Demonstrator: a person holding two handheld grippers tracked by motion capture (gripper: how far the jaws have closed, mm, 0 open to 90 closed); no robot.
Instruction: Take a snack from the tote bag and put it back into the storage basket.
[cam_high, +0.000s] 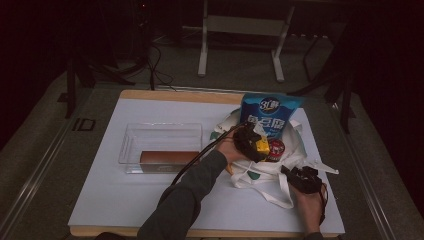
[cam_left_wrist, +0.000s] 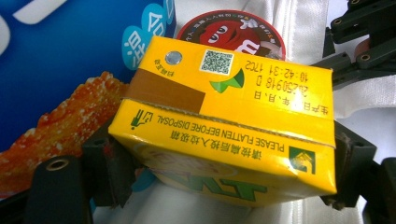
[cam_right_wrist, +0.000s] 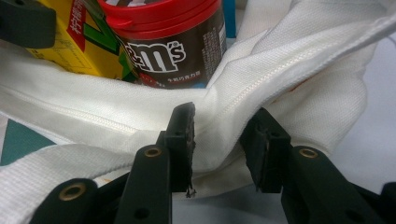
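Note:
A white tote bag (cam_high: 260, 172) lies at the right of the board, with a blue snack bag (cam_high: 270, 112) standing in its mouth. My left gripper (cam_high: 252, 142) is over the bag's mouth, shut on a yellow drink carton (cam_left_wrist: 229, 126) that fills the space between its jaws. Right behind the carton is a red-lidded M&M's tub (cam_left_wrist: 229, 32), also seen side-on (cam_right_wrist: 173, 51). My right gripper (cam_right_wrist: 217, 140) is at the bag's near right edge, its jaws closed on a bunched fold of the bag's white fabric (cam_right_wrist: 289, 70).
A clear plastic container (cam_high: 131, 145) sits left of the bag with a brown box (cam_high: 167, 156) inside. The white board (cam_high: 125, 200) has open room in front and to the left. Stands and cables are on the floor beyond the table.

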